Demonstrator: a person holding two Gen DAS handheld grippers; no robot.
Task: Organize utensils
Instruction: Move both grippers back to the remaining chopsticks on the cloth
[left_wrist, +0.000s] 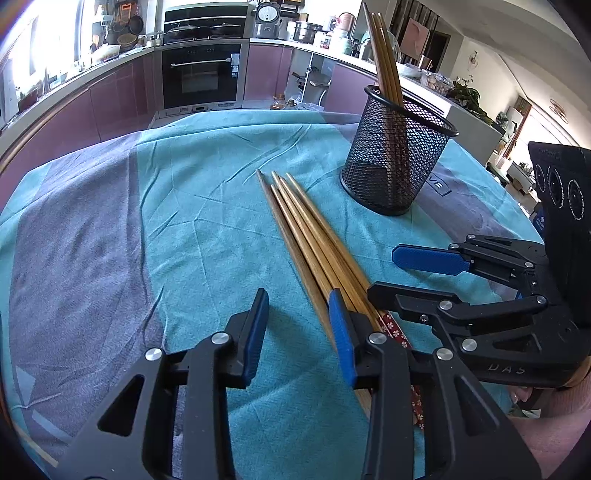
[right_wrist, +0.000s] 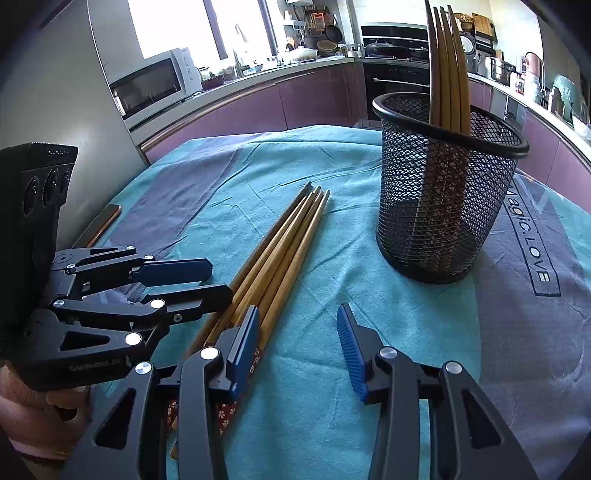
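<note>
Left wrist view: your left gripper (left_wrist: 299, 325) is holding its jaws spread with nothing between them; the loose chopsticks (left_wrist: 314, 236) are lying just outside the right-hand jaw, the mesh cup (left_wrist: 397, 155) ahead to the right.
Right wrist view: your right gripper (right_wrist: 299, 339) is also standing spread and pinching nothing; the chopsticks (right_wrist: 280, 243) are running under its left-hand jaw, the cup (right_wrist: 447, 192) ahead right on the teal cloth (right_wrist: 351, 258).

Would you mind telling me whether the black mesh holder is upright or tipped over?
Upright. The mesh holder stands on its base on the teal cloth, rim upward, with several chopsticks standing in it.
</note>
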